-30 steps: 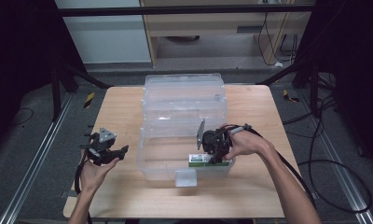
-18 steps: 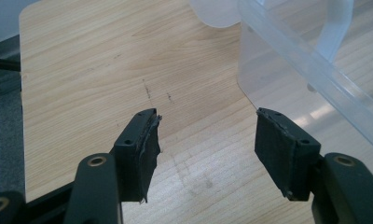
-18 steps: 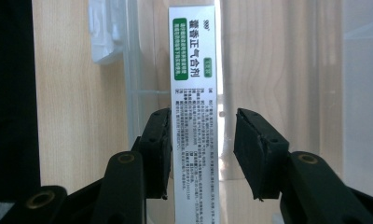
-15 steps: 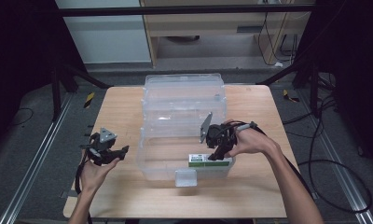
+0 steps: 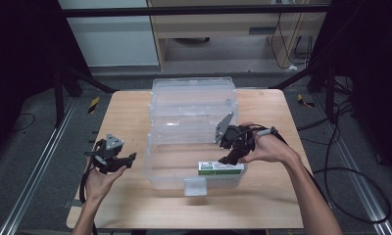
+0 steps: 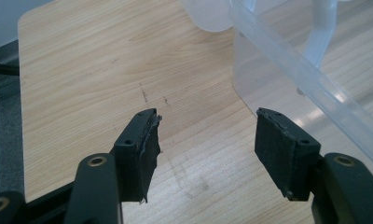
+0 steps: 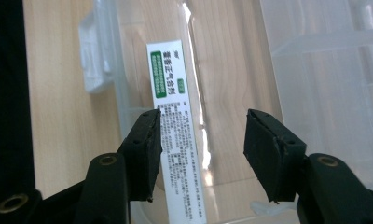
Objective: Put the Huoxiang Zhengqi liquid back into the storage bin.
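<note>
While your right gripper (image 5: 232, 152) hangs above the near end of the clear plastic bin (image 5: 193, 128), its fingers (image 7: 145, 140) have just been opening and nothing is pinched between them. Below them lies the white-and-green carton (image 7: 175, 121), flat on the bin floor, its long axis running straight ahead, just inside the left finger. It looks like thin, smooth printed card. Your left gripper (image 5: 116, 159) is well apart over the wooden bench (image 6: 96, 65), fingers wide and empty.
</note>
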Action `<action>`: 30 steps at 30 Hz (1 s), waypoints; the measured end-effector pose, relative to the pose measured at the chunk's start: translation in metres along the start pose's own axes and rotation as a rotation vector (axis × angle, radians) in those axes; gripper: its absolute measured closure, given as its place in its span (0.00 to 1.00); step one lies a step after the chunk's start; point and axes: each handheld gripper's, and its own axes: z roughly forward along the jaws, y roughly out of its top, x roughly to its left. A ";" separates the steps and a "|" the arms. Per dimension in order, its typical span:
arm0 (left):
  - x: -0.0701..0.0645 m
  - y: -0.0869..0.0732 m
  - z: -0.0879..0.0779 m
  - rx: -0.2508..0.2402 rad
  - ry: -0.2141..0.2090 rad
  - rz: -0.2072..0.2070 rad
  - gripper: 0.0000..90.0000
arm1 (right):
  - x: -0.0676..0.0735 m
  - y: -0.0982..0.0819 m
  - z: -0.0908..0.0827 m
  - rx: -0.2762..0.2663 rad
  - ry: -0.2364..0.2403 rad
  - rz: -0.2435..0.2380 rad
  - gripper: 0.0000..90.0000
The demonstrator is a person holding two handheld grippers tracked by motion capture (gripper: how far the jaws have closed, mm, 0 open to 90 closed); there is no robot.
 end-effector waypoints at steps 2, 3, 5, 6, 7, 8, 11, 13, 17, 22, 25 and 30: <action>0.000 0.000 -0.001 -0.003 0.002 0.000 0.44 | 0.002 0.001 -0.003 -0.015 0.003 -0.002 0.52; 0.000 0.001 -0.002 -0.004 0.002 0.000 0.44 | 0.004 0.001 -0.004 -0.020 0.008 0.003 0.53; 0.000 0.001 -0.002 -0.005 0.001 -0.001 0.44 | 0.007 0.002 -0.005 -0.017 0.011 0.000 0.53; 0.000 0.001 -0.002 -0.005 0.001 0.000 0.44 | 0.008 0.003 -0.006 -0.016 0.012 -0.003 0.53; 0.000 0.001 -0.002 -0.004 0.002 0.001 0.44 | 0.010 0.004 -0.006 -0.015 0.015 0.001 0.53; 0.000 0.001 -0.001 -0.003 0.002 0.002 0.44 | 0.010 0.004 -0.006 -0.013 0.013 -0.003 0.54; -0.001 0.001 -0.001 -0.004 0.001 0.002 0.44 | 0.014 0.008 -0.004 -0.001 0.022 -0.007 0.54; -0.001 0.001 -0.002 -0.006 0.001 0.001 0.44 | 0.017 0.010 -0.002 0.008 0.031 -0.004 0.54; 0.000 0.001 -0.002 -0.006 -0.001 0.002 0.44 | 0.022 0.015 0.002 0.010 0.042 -0.007 0.53; 0.000 0.001 -0.002 -0.004 -0.003 0.005 0.44 | 0.028 0.020 0.008 0.019 0.050 -0.009 0.55; -0.001 0.001 -0.002 -0.004 -0.003 0.006 0.44 | 0.031 0.022 0.011 0.027 0.055 -0.010 0.55; 0.000 0.001 -0.002 -0.003 -0.003 0.006 0.44 | 0.034 0.024 0.018 0.040 0.059 -0.017 0.55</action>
